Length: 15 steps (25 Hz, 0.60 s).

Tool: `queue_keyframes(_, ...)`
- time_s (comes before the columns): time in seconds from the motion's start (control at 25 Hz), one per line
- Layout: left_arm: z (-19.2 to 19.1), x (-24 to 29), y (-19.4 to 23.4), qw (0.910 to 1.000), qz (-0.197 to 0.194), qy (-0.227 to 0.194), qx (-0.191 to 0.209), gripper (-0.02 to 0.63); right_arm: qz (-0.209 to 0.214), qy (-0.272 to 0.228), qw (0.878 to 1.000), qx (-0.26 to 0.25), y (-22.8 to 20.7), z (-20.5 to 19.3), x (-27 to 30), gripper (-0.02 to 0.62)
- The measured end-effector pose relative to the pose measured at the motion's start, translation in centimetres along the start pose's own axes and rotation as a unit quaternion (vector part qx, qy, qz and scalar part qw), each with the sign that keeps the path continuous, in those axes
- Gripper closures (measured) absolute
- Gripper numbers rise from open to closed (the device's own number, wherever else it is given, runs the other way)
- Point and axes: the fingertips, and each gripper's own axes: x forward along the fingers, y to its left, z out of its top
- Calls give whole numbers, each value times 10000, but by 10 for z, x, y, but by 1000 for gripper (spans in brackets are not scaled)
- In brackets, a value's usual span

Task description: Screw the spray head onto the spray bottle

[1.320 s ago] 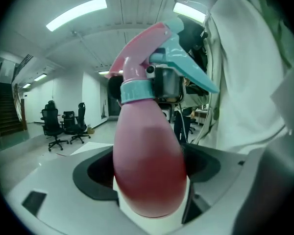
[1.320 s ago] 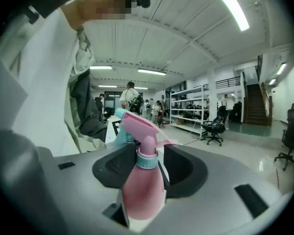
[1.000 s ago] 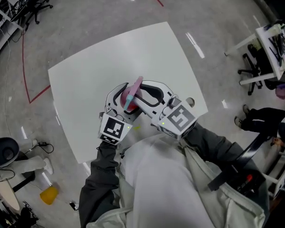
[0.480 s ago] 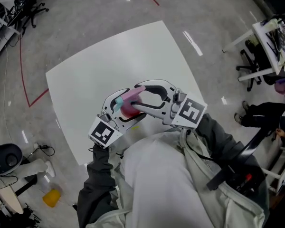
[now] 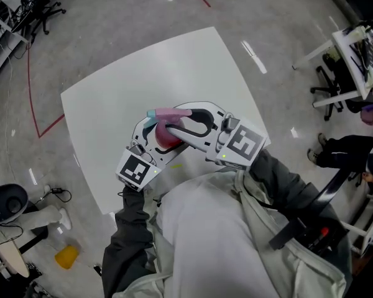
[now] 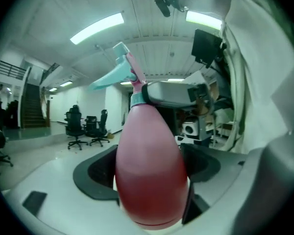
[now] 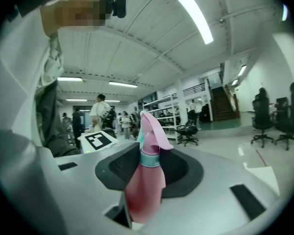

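A red spray bottle point(image 5: 168, 138) is held above the white table point(image 5: 112, 92), close to the person's chest. My left gripper point(image 5: 158, 143) is shut on its body; in the left gripper view the bottle point(image 6: 149, 146) fills the gap of that gripper point(image 6: 148, 169). The pink and teal spray head point(image 5: 166, 112) sits on the neck, nozzle toward the left. My right gripper point(image 5: 183, 127) has just been closing. Its jaws clasp the teal collar point(image 7: 149, 158) under the spray head point(image 7: 152, 130), seen in the right gripper view point(image 7: 149, 170).
The table's near edge point(image 5: 105, 210) lies just in front of the person. Red tape lines point(image 5: 46, 126) cross the floor to the left. A yellow object point(image 5: 66, 256) lies on the floor at lower left. Desks and office chairs point(image 5: 336, 92) stand to the right.
The spray head has swung round, from pointing toward the far side of the table to pointing left. Both grippers have turned with it, and the right marker cube has shifted.
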Motion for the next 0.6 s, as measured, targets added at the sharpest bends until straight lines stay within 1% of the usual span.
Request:
queue_keyframes(0.08, -11, 4, 14, 9976, 603, 314, 120, 195, -808, 225, 9965, -8, -7, -9, 8, 474)
queue_keyframes(0.16, -22, 8, 24, 9892, 1289, 667, 200, 195, -1589, 404, 9865, -23, -10, -17, 13, 476)
queue_keyframes(0.2, -25, 9, 27, 9844, 1564, 784, 201, 195, -1890, 438, 9810, -27, -11, -19, 14, 476)
queue_keyframes(0.24, -26, 10, 28, 9813, 1736, 821, 157, 195, -2092, 426, 9769, -48, -10, -20, 14, 476)
queue_keyframes(0.28, -25, 12, 27, 9809, 1790, 765, 68, 195, -2166, 354, 9756, -105, -9, -18, 15, 476)
queue_keyframes(0.32, -22, 12, 25, 9830, 1726, 620, -51, 195, -2098, 204, 9773, -200, -7, -14, 15, 476)
queue_keyframes(0.36, -17, 11, 21, 9868, 1557, 401, -179, 196, -1906, -36, 9812, -292, -3, -8, 15, 476)
queue_keyframes(0.44, -1, 6, 7, 9943, 964, -178, -417, 196, -1266, -561, 9899, -288, 7, 6, 10, 476)
queue_keyframes(0.48, 8, 2, -1, 9961, 606, -430, -482, 195, -866, -669, 9938, -203, 12, 9, 4, 474)
queue_keyframes(0.52, 13, -1, -9, 9970, 239, -571, -456, 195, -440, -648, 9969, -102, 15, 9, -1, 452)
queue_keyframes(0.6, 16, -6, -25, 9973, -433, -534, -244, 195, 428, -399, 9983, 73, 21, 7, -6, 412)
